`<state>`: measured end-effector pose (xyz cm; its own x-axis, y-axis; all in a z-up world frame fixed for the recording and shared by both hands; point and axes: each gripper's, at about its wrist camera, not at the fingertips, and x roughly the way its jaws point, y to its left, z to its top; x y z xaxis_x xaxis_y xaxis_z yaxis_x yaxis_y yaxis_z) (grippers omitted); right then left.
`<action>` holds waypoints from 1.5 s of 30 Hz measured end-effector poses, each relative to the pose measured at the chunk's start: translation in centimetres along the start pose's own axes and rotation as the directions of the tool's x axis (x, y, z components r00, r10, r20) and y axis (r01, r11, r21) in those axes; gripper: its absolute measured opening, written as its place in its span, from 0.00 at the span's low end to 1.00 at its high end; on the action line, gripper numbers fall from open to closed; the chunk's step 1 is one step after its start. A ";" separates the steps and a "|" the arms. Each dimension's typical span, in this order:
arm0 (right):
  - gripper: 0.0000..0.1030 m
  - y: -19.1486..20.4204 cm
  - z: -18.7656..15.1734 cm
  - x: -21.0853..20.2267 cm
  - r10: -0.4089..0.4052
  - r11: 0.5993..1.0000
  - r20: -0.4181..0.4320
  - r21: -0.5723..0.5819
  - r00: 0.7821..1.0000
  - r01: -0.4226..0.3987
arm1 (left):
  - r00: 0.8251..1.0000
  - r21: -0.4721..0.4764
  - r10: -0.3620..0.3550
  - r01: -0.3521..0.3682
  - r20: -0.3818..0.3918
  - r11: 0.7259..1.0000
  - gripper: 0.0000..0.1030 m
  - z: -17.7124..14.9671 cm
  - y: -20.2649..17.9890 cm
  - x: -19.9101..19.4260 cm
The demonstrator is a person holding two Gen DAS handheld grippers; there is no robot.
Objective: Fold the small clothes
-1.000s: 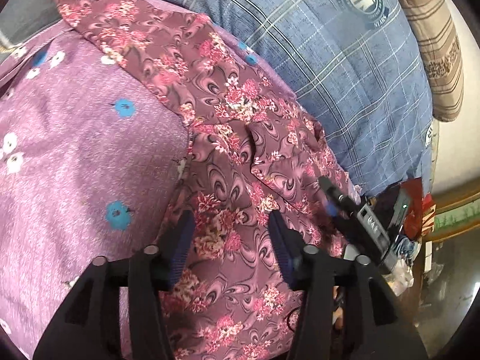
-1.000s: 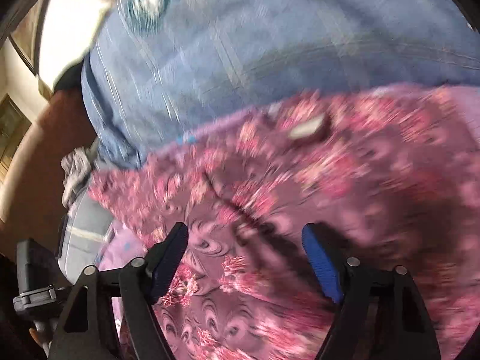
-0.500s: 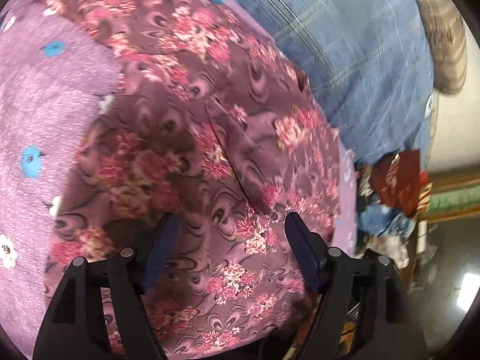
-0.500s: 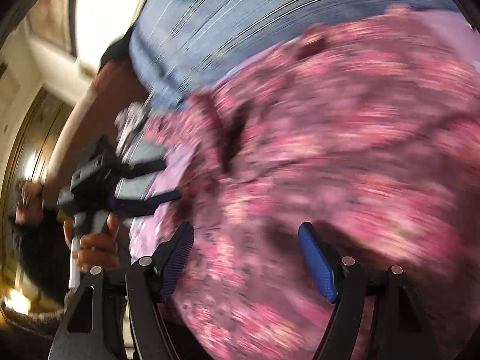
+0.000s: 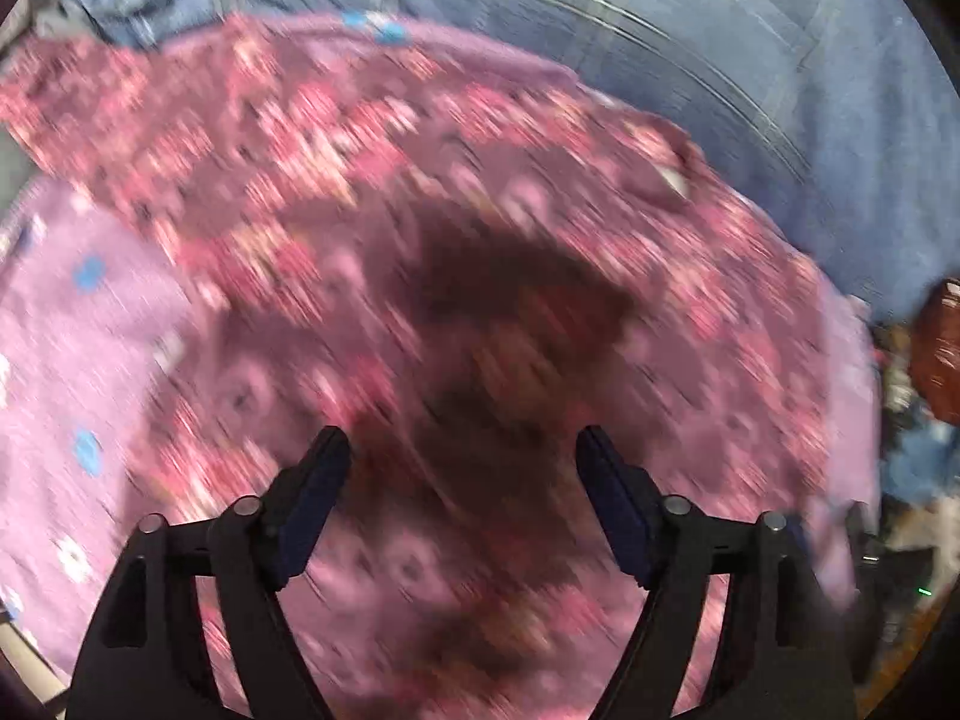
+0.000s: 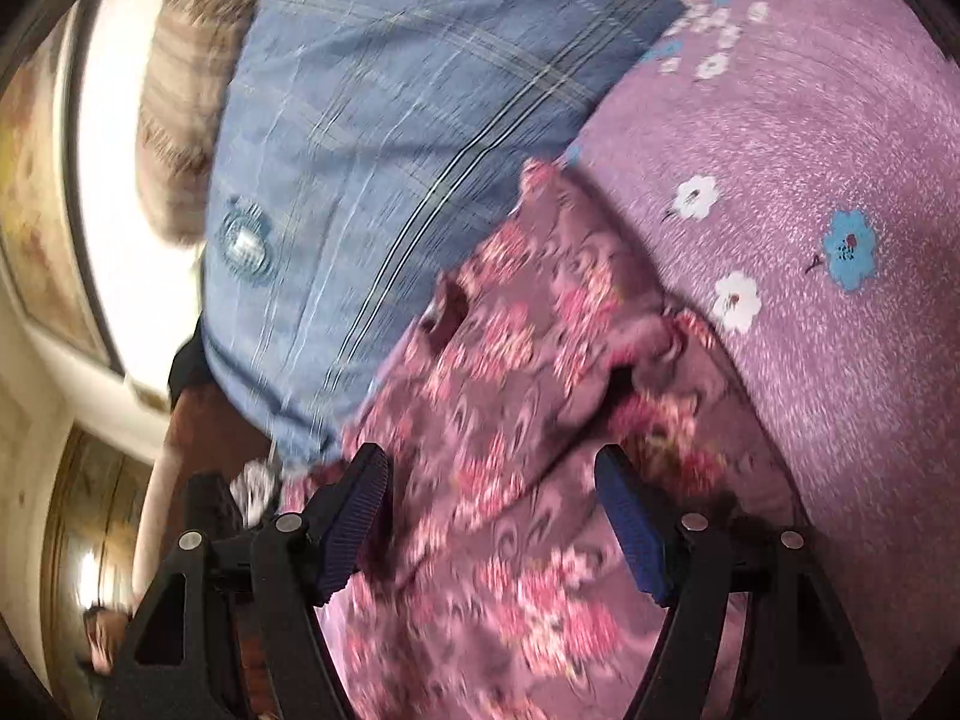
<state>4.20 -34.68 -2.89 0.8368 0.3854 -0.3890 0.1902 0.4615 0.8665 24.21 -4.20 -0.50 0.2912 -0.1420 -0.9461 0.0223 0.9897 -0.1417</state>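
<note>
A maroon garment with pink flowers (image 5: 480,180) lies rumpled on a purple flowered sheet (image 5: 78,360). The left wrist view is heavily blurred. My left gripper (image 5: 462,444) points steeply down over the garment's dark middle. Its jaws are closing with nothing pressed between the pads. In the right wrist view the same garment (image 6: 510,360) runs under and between the fingers of my right gripper (image 6: 491,462). Those jaws are narrowing too, and the pads stand apart from the cloth folds. A bunched fold sits just ahead of the right fingertip.
A blue checked blanket (image 6: 390,90) lies beyond the garment, also seen in the left wrist view (image 5: 660,30). The purple sheet (image 6: 810,150) fills the right side. A brown striped pillow (image 6: 180,90) sits at the far left. Dark clutter with a reddish-brown item (image 5: 936,348) lies off the sheet's right edge.
Both views swept sideways across the garment. The left gripper's jaws widened, then narrowed. The right view rolled, bringing the purple sheet in on the right; the other gripper and hand left its frame.
</note>
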 end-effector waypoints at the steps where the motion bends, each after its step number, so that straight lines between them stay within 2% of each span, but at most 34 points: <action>1: 0.65 -0.1 0.4 0.4 -0.019 1.000 0.014 0.020 1.000 0.018 | 1.000 -0.017 0.010 -0.010 0.000 1.000 0.33 0.5 0.8 0.2; 2: 0.55 -0.2 0.8 0.7 -0.041 0.998 0.020 0.037 0.999 0.040 | 1.000 -0.039 -0.011 0.010 -0.017 0.999 0.19 0.8 1.7 0.4; 4: 0.24 -0.5 2.0 1.9 -0.080 0.995 -0.014 0.054 0.997 0.080 | 0.996 -0.100 -0.087 0.084 -0.025 0.991 0.17 1.5 3.6 0.1; 5: 0.05 -0.8 2.7 2.2 -0.090 0.994 -0.033 0.056 0.995 0.092 | 0.992 -0.122 -0.123 0.123 0.009 0.985 0.15 1.7 4.8 -0.7; 6: 0.04 -0.8 3.4 1.9 -0.089 0.994 -0.023 0.066 0.996 0.091 | 0.988 -0.125 -0.150 0.154 0.040 0.980 0.15 1.7 5.5 -1.4; 8: 0.04 -0.4 4.5 -0.2 -0.038 0.998 0.084 0.055 0.996 0.034 | 0.973 -0.116 -0.209 0.220 0.098 0.969 0.15 0.9 7.5 -2.3; 10: 0.04 0.0 4.5 -2.0 -0.053 0.998 0.127 -0.008 0.991 0.055 | 0.963 -0.115 -0.262 0.267 0.057 0.957 0.15 -0.3 9.0 -1.0; 11: 0.05 -0.2 4.1 -2.1 -0.071 0.997 0.101 -0.027 0.992 0.074 | 0.962 -0.123 -0.272 0.273 0.032 0.954 0.15 -0.7 9.5 -0.2; 12: 0.09 -0.7 3.5 -1.8 -0.110 0.993 0.046 -0.046 0.993 0.112 | 0.958 -0.134 -0.288 0.285 -0.003 0.949 0.15 -1.2 10.0 1.0; 13: 0.09 -1.4 2.6 -1.3 -0.169 0.984 -0.030 -0.068 0.985 0.167 | 0.952 -0.144 -0.305 0.299 -0.021 0.943 0.15 -1.8 10.3 1.7; 15: 0.09 -2.1 1.3 -1.6 -0.215 0.975 -0.089 -0.080 0.973 0.208 | 0.941 -0.149 -0.338 0.336 0.012 0.930 0.16 -2.2 10.9 1.5; 16: 0.09 -2.0 1.1 -2.6 -0.209 0.976 -0.069 -0.084 0.975 0.203 | 0.936 -0.141 -0.351 0.349 0.017 0.926 0.21 -2.3 11.1 1.3; 17: 0.10 -1.6 1.4 -3.5 -0.206 0.975 -0.032 -0.090 0.978 0.202 | 0.928 -0.135 -0.372 0.371 0.020 0.919 0.31 -2.2 11.2 1.2; 18: 0.12 -0.9 2.1 -4.3 -0.196 0.975 0.027 -0.098 0.980 0.198 | 0.922 -0.136 -0.387 0.386 0.020 0.912 0.37 -2.3 11.3 1.1; 19: 0.17 -0.1 3.0 -4.8 -0.181 0.976 0.074 -0.112 0.981 0.189 | 0.916 -0.139 -0.401 0.400 0.020 0.906 0.46 -2.3 11.3 1.1; 20: 0.34 0.8 4.3 -4.7 -0.166 0.974 0.109 -0.135 0.980 0.180 | 0.912 -0.136 -0.410 0.409 0.022 0.903 0.51 -2.2 11.0 1.2; 22: 0.52 2.6 6.9 -2.3 -0.184 0.963 0.136 -0.172 0.974 0.206 | 0.916 -0.115 -0.400 0.401 0.033 0.909 0.54 -2.0 9.7 1.0; 23: 0.52 2.9 7.8 -0.8 -0.191 0.959 0.115 -0.189 0.975 0.211 | 0.919 -0.099 -0.392 0.394 0.041 0.914 0.54 -2.0 9.5 0.9; 25: 0.52 3.3 9.9 3.3 -0.247 0.944 0.066 -0.208 0.967 0.255 | 0.923 -0.084 -0.382 0.385 0.051 0.919 0.54 -1.8 8.1 1.1; 26: 0.52 3.4 11.2 5.9 -0.292 0.930 0.051 -0.216 0.955 0.296 | 0.924 -0.079 -0.379 0.382 0.054 0.921 0.54 -1.6 7.8 1.1; 29: 0.52 2.9 12.6 9.8 -0.385 0.893 0.016 -0.245 0.923 0.377 | 0.929 -0.057 -0.362 0.367 0.072 0.929 0.53 -1.2 7.3 1.3; 30: 0.50 2.7 12.6 11.3 -0.417 0.876 -0.012 -0.270 0.909 0.399 | 0.935 -0.047 -0.346 0.350 0.079 0.935 0.48 -1.1 7.0 1.4; 31: 0.47 2.7 12.3 12.1 -0.441 0.858 -0.022 -0.302 0.897 0.415 | 0.939 -0.032 -0.331 0.335 0.092 0.942 0.27 -0.8 6.6 1.5; 32: 0.29 3.2 12.1 12.5 -0.460 0.832 0.000 -0.351 0.888 0.430 | 0.943 -0.005 -0.317 0.319 0.101 0.948 0.08 -0.4 6.2 1.4; 33: 0.11 3.7 12.0 12.8 -0.469 0.816 -0.005 -0.387 0.883 0.430 | 0.941 0.008 -0.322 0.323 0.100 0.946 0.08 0.1 5.9 1.4; 34: 0.05 4.2 12.1 13.1 -0.467 0.812 -0.014 -0.403 0.884 0.423 | 0.938 0.008 -0.328 0.330 0.109 0.944 0.08 0.4 5.9 1.2; 35: 0.05 4.9 12.2 12.5 -0.454 0.810 0.021 -0.406 0.891 0.423 | 0.933 0.011 -0.331 0.333 0.142 0.943 0.08 0.8 5.8 0.8; 37: 0.05 5.6 12.7 10.9 -0.392 0.836 0.083 -0.382 0.916 0.393 | 0.933 0.035 -0.300 0.300 0.200 0.953 0.08 1.0 5.7 0.3; 39: 0.05 5.0 13.2 9.7 -0.359 0.865 0.129 -0.327 0.925 0.381 | 0.954 0.044 -0.237 0.232 0.183 0.972 0.09 1.1 5.5 1.5; 40: 0.05 4.4 13.2 9.9 -0.380 0.861 0.119 -0.317 0.917 0.398 | 0.965 0.040 -0.224 0.221 0.132 0.974 0.09 1.2 5.5 2.9; 42: 0.05 2.4 12.8 11.5 -0.483 0.824 0.050 -0.313 0.874 0.473 | 0.962 0.037 -0.233 0.230 0.140 0.972 0.11 1.1 5.8 3.2; 43: 0.06 1.6 12.5 11.7 -0.492 0.829 0.025 -0.293 0.870 0.477 | 0.965 0.049 -0.220 0.215 0.140 0.975 0.12 1.2 5.7 2.9; 44: 0.11 1.6 12.4 11.2 -0.473 0.841 0.046 -0.274 0.880 0.466 | 0.966 0.055 -0.217 0.211 0.139 0.976 0.14 1.2 5.7 2.7; 45: 0.13 2.0 12.2 10.5 -0.470 0.844 0.065 -0.258 0.880 0.470 | 0.965 0.055 -0.218 0.212 0.145 0.976 0.14 1.1 5.8 2.5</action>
<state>19.65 -39.48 -1.42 0.6804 0.0699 -0.7295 0.4219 0.7766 0.4679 26.13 1.21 -3.39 0.4144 -0.3502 -0.8400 0.1363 0.9365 -0.3232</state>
